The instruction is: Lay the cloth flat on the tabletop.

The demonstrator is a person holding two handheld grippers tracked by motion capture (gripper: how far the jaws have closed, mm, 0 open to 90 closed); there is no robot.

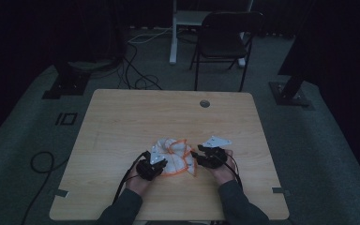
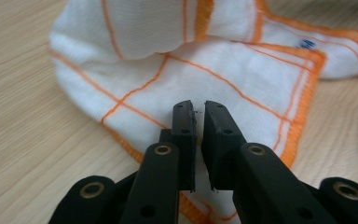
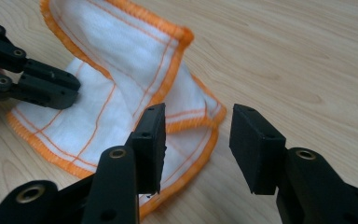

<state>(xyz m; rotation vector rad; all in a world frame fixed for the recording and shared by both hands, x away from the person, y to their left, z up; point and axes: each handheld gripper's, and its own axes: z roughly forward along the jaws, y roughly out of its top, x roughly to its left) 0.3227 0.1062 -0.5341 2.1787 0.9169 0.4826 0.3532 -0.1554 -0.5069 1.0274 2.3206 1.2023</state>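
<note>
A white cloth (image 1: 176, 157) with orange hem and orange grid lines lies crumpled on the wooden table (image 1: 168, 112), near its front edge. My left gripper (image 1: 157, 164) is at the cloth's left side. In the left gripper view the cloth (image 2: 214, 70) lies just beyond and under my left gripper (image 2: 199, 109), whose jaws stand a narrow gap apart with nothing between them. My right gripper (image 1: 198, 157) is at the cloth's right side. In the right gripper view my right gripper (image 3: 198, 121) is open over the cloth's (image 3: 121, 60) hemmed corner, and the left gripper (image 3: 72, 91) rests on the cloth farther off.
A round cable hole (image 1: 205, 103) sits near the table's far edge. Behind the table stands a dark folding chair (image 1: 222, 37), with cables (image 1: 136, 70) on the floor and stand bases at both sides. Bare tabletop surrounds the cloth.
</note>
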